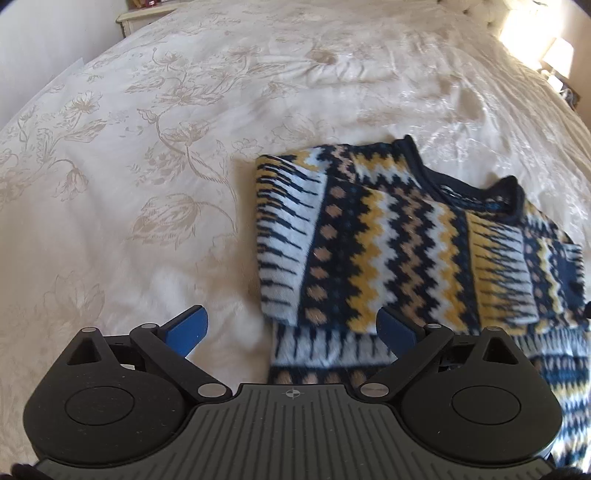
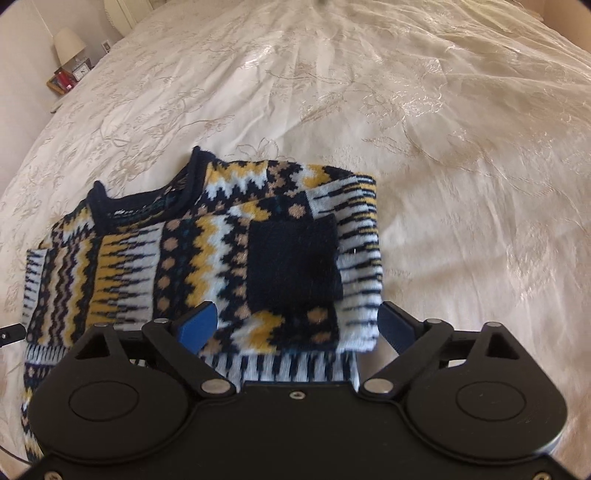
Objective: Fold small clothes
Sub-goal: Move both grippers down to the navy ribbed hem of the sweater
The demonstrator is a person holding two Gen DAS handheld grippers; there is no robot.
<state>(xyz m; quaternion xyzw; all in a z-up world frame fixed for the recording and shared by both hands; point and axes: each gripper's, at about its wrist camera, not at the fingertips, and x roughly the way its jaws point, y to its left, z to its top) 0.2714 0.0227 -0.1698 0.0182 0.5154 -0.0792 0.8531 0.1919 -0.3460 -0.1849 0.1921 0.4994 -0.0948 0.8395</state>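
A knitted sweater (image 1: 388, 240) with navy, yellow, white and tan zigzags lies flat on a cream floral bedspread (image 1: 147, 147). Its navy collar (image 1: 476, 195) points away from me. Both sleeves are folded in over the body, and the right sleeve's navy cuff (image 2: 291, 258) lies on top. My left gripper (image 1: 293, 328) is open over the sweater's lower left edge, its blue pads (image 1: 192, 328) holding nothing. Above the folded right sleeve of the sweater (image 2: 184, 258), my right gripper (image 2: 297, 325) is open too, with its pads clear of the knit.
The bedspread (image 2: 443, 147) spreads wide around the sweater. A nightstand with a lamp (image 2: 68, 44), a clock and red books stands beside the bed at upper left in the right wrist view. A pale cabinet (image 1: 136, 18) sits past the bed's far left corner.
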